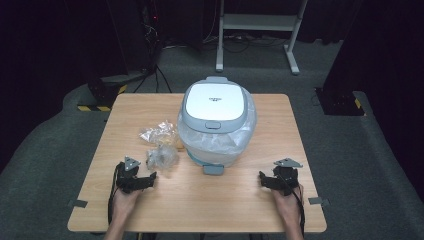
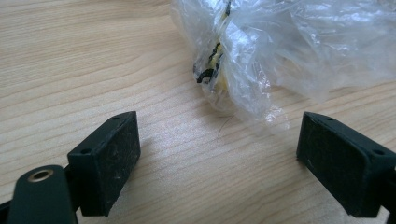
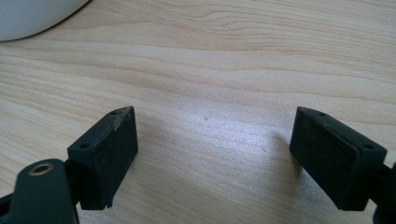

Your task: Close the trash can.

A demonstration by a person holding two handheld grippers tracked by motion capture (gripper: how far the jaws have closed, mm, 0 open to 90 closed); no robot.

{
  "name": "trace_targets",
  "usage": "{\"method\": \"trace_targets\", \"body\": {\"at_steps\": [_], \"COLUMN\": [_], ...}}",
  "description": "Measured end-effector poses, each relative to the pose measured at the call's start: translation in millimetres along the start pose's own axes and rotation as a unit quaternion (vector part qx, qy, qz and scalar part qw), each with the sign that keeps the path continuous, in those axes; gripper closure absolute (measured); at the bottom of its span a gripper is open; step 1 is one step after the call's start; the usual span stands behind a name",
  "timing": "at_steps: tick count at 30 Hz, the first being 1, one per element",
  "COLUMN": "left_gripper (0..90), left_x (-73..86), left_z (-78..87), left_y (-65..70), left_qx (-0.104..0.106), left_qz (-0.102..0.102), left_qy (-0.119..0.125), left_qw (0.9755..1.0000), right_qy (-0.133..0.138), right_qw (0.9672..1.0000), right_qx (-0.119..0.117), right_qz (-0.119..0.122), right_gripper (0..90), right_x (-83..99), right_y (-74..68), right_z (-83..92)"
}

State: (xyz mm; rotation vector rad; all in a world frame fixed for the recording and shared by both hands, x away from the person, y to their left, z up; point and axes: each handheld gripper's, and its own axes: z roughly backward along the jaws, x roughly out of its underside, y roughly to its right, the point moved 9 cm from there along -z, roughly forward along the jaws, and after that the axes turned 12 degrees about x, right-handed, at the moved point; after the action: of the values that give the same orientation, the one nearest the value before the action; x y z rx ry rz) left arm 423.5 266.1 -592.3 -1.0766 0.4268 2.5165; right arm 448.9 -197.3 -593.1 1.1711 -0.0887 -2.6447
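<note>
Two crumpled wrappers [image 1: 161, 145]; printing unreadable before left gripper [image 2: 219, 140].

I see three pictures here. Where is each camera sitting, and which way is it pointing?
High view: above the person's side, looking forward and down on the table, lidded bin and crumpled wrappers; forearms and both claws show, left claw, right claw.
Left gripper view: rides on the left claw, facing a clear wrapper close ahead.
Right gripper view: rides on the right claw, facing bare tabletop, the bin's white edge at a corner.
Shared: both claw views show open black jaws over wood.
</note>
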Motion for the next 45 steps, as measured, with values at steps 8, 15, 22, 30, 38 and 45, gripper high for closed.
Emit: {"method": "trace_targets", "body": {"at_steps": [8,15,22,30,38,45], "left_gripper": [13.6,13.6,13.6,13.6,13.7,14.4], "left_x": [0.2,0.2,0.2,0.6,0.7,0.5], "left_z": [0.2,0.2,0.2,0.6,0.8,0.8], "left_y": [0.4,0.4,0.4,0.0,0.1,0.5], "left_qx": [-0.005,-0.005,-0.005,-0.005,-0.006,-0.007], "left_qz": [0.004,0.005,0.005,0.002,0.000,0.003], "left_qy": [0.001,0.001,0.001,-0.003,-0.003,0.000], "left_qw": [1.0000,1.0000,1.0000,1.0000,1.0000,1.0000], "right_qy": [0.001,-0.001,0.009,0.037,0.055,0.056], "right_qw": [1.0000,1.0000,0.9998,0.9983,0.9950,0.9937], "right_qx": [-0.001,0.004,-0.009,-0.042,-0.083,-0.097], "right_qz": [0.001,-0.002,-0.014,-0.014,-0.007,0.000], "right_gripper": [15.0,14.9,17.7,16.9,16.4,16.6], "right_x": [-0.5,-1.6,-2.7,-11.1,-24.3,-34.9], "right_y": [-0.1,-1.5,-14.8,-47.6,-87.1,-108.5], "right_z": [-0.4,-1.1,8.8,19.1,23.1,18.1]}}
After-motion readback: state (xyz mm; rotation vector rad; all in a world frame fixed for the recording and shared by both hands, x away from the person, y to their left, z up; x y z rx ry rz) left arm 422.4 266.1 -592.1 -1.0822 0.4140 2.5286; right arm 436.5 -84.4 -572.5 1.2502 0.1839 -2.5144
